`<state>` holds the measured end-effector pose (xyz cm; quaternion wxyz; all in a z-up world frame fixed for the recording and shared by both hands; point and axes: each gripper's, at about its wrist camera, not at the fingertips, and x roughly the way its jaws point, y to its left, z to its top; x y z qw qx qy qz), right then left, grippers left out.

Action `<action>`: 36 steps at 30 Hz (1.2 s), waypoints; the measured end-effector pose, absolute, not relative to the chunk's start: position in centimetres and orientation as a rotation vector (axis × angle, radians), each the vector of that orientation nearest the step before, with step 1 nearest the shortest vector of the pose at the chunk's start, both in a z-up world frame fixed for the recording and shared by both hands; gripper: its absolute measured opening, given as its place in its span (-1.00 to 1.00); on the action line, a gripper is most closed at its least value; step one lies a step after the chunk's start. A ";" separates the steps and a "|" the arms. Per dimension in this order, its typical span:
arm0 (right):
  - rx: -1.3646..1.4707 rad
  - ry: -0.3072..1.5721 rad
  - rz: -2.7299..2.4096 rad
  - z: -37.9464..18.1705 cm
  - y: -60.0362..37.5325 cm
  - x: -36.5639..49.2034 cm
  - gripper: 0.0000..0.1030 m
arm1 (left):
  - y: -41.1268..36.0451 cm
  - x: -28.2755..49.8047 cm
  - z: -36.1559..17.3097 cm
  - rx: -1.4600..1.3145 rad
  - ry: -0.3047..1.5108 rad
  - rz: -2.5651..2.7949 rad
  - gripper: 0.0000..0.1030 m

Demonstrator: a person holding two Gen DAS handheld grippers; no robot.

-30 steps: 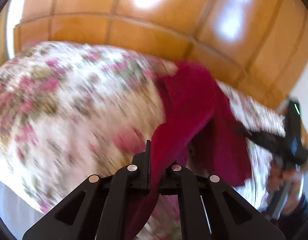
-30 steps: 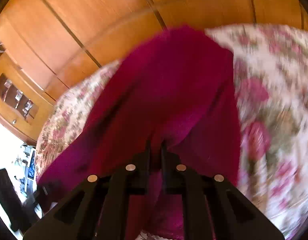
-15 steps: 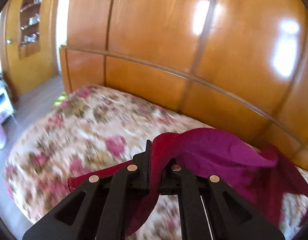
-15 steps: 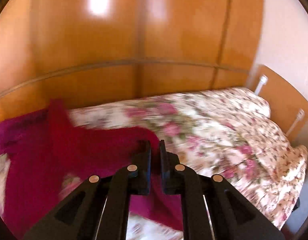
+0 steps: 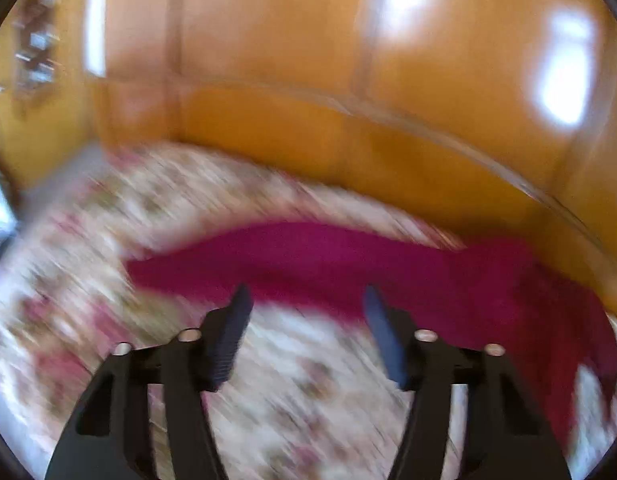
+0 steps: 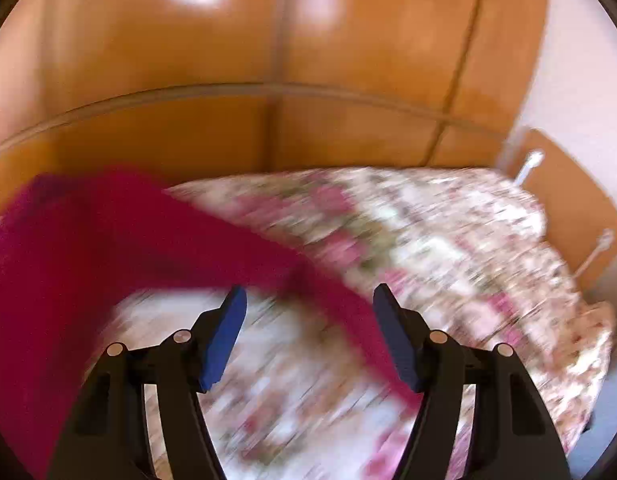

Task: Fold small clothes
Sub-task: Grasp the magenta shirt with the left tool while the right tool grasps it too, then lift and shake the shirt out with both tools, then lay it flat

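Now your left gripper [image 5: 306,300] and right gripper [image 6: 310,300] are both opening with nothing between them, so the crimson garment [image 5: 348,264] lies spread across the floral bedspread [image 5: 308,380], ready for folding.

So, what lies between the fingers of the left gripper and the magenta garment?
Only floral bedspread. In the left wrist view the left gripper, jaws opening and holding nothing, points at the magenta garment, which lies just past its fingertips.

A floral bedspread [image 6: 448,240] lies below a glossy wooden headboard wall [image 5: 288,40].
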<state>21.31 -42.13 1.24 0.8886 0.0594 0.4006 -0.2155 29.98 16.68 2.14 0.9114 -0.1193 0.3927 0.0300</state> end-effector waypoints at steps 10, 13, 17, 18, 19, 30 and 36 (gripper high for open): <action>0.527 1.142 0.278 -5.3 -27.3 11.5 0.09 | 6.1 24.2 -7.3 -0.450 1.032 -0.419 -0.06; 0.550 1.169 0.304 -6.8 -24.9 10.7 -0.30 | 4.3 24.0 -8.6 -0.493 1.061 -0.445 -0.52; 0.488 1.136 0.272 -5.5 -24.1 10.7 -0.85 | 3.4 23.6 -7.0 -0.445 1.032 -0.448 -0.94; 0.459 1.104 0.266 -4.2 -24.1 10.6 -0.86 | 3.7 23.2 -5.8 -0.438 1.018 -0.459 -0.94; 0.437 1.078 0.261 -3.3 -24.1 10.4 -0.86 | 3.8 23.0 -4.7 -0.432 1.005 -0.470 -0.94; 0.402 0.850 0.157 5.9 -30.8 4.5 -0.86 | 10.7 15.3 6.7 -0.296 0.934 -0.455 -0.95; 0.383 1.075 0.054 -1.9 -31.4 3.3 -0.87 | 12.4 14.5 1.1 -0.276 1.026 -0.300 -0.68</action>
